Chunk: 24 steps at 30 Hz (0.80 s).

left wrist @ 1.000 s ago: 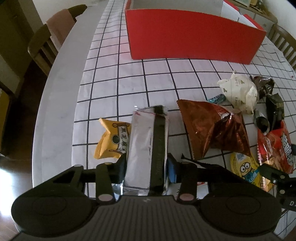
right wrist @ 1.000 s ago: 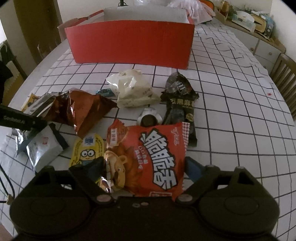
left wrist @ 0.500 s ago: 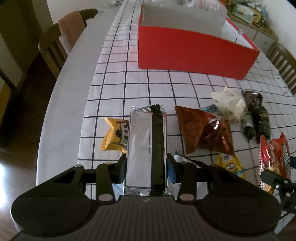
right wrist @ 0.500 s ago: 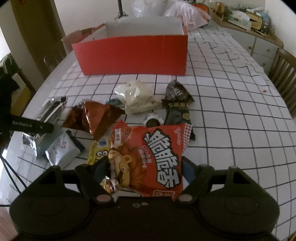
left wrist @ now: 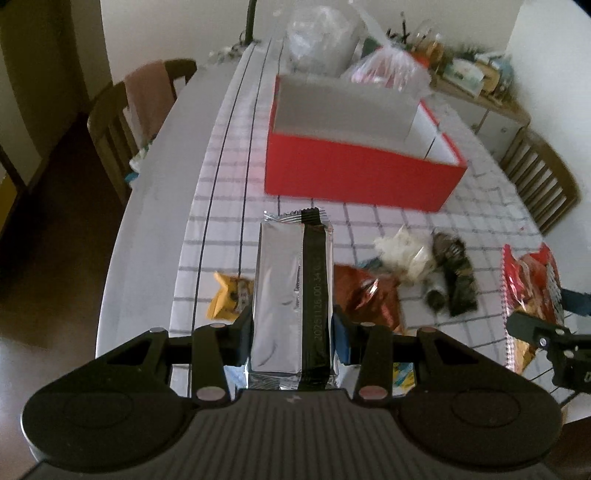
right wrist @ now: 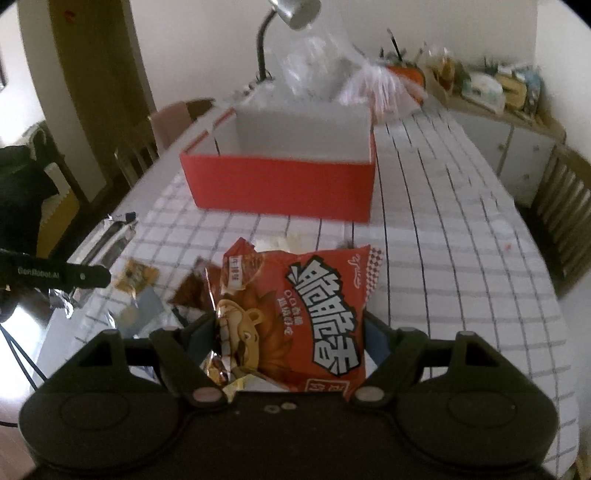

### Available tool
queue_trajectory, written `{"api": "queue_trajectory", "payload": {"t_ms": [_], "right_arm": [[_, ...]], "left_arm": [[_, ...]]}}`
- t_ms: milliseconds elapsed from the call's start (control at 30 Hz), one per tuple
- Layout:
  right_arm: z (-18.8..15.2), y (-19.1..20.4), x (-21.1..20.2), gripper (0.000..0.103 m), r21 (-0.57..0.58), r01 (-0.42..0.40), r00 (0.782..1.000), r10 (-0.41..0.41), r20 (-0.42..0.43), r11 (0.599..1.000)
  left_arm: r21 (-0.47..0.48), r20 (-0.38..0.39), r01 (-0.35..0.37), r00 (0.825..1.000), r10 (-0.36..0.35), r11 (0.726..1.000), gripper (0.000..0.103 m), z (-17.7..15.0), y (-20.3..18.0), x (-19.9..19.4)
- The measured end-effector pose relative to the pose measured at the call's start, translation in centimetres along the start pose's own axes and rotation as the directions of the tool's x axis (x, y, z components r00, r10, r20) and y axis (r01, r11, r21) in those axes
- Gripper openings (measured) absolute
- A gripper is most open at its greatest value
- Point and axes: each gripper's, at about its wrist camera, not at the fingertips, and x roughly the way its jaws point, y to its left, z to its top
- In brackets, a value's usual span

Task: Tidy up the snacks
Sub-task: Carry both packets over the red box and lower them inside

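Observation:
My left gripper (left wrist: 293, 338) is shut on a silver snack packet with a black stripe (left wrist: 291, 291) and holds it up above the table. My right gripper (right wrist: 290, 339) is shut on a red crisp bag with white lettering (right wrist: 295, 317), also lifted; that bag shows at the right in the left wrist view (left wrist: 528, 288). An open red box with a white inside (left wrist: 354, 173) (right wrist: 280, 184) stands farther back on the checked cloth. Loose snacks lie below: a yellow packet (left wrist: 229, 299), a brown foil bag (left wrist: 365, 295), a white bag (left wrist: 400, 251) and a dark packet (left wrist: 456, 273).
Clear plastic bags (right wrist: 332, 74) and a desk lamp (right wrist: 291, 14) stand behind the box. Wooden chairs sit at the left (left wrist: 140, 110) and right (left wrist: 543, 184) of the table. A sideboard with clutter (right wrist: 498, 99) lines the far right wall. The left table edge (left wrist: 147, 206) is close.
Both grippers have risen and tilted up with their packets, so the box's inside and the back of the room have come into view. The loose snacks stay on the cloth.

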Motion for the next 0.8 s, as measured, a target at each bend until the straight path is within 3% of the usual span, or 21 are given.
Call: {"api": "queue_trajectory", "payload": {"t_ms": [367, 800], "right_arm": [[6.5, -0.9, 0.4, 0.080, -0.056, -0.023, 0.996, 0.028, 0.085, 0.998], [15.0, -3.7, 8.3, 0.080, -0.100, -0.003, 0.998, 0.010, 0.069, 0.995]], "left_arm": [[0.015, 0.080, 0.006, 0.997, -0.008, 1.000, 0.042, 5.5, -1.8, -0.9], [0.032, 0.082, -0.048, 0.996, 0.045, 0.998, 0.042, 15.9, -3.7, 5.1]]}}
